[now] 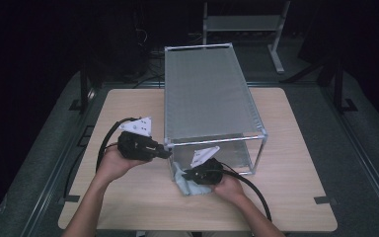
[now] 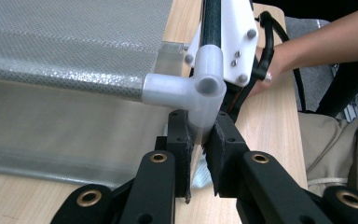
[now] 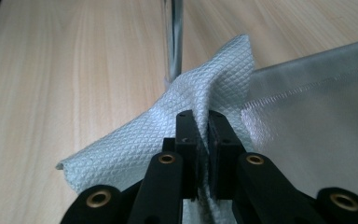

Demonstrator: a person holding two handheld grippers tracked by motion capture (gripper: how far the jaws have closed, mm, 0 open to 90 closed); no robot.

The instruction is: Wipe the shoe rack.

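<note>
A metal-framed rack [image 1: 207, 94] with a grey mesh top stands on the wooden table [image 1: 296, 148]. My left gripper [image 1: 167, 154] is at the rack's near left corner. In the left gripper view its jaws [image 2: 200, 140] pinch the post just under the white plastic corner joint [image 2: 200, 88]. My right gripper [image 1: 185, 174] lies low at the foot of that same corner, shut on a pale blue quilted cloth [image 1: 187, 186]. In the right gripper view the cloth [image 3: 135, 140] bunches up between the pads, close against the thin metal leg [image 3: 175, 37] and beside the lower mesh shelf [image 3: 317, 116].
The rack takes up the middle and back of the table. A second metal frame [image 1: 242, 22] stands on the dark floor behind the table. Black cables trail from both grippers toward the near edge. The right hand [image 2: 279, 60] is close behind the held corner.
</note>
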